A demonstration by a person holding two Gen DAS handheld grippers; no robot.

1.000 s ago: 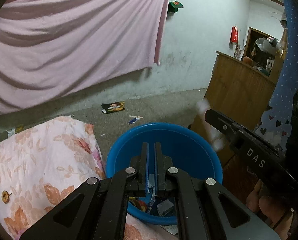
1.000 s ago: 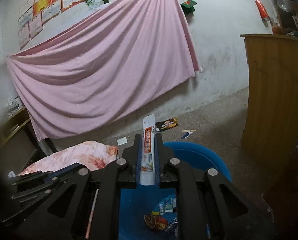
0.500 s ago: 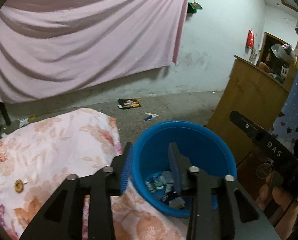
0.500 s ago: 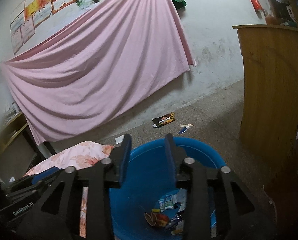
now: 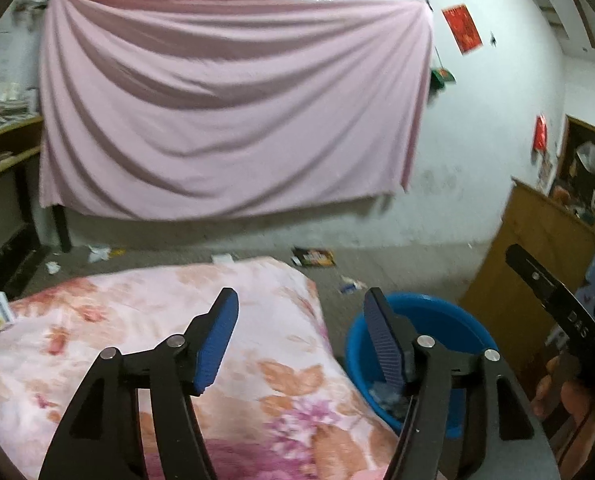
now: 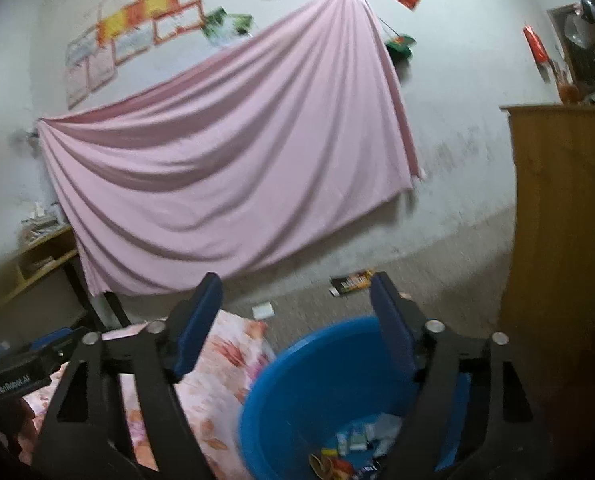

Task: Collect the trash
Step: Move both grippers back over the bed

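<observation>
Left gripper [image 5: 299, 336] and right gripper [image 6: 295, 316] opening, empty.

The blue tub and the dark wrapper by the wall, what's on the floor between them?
A small crumpled scrap on grey floor, seen from the left wrist, between the blue tub and the dark wrapper.

Both wrist views share basin [image 5: 425, 316], sheet [image 6: 225, 168].

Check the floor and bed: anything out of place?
Yes. A dark snack wrapper, a small blue-white scrap and white paper bits lie loose on the floor below the pink sheet, outside the blue basin.
</observation>
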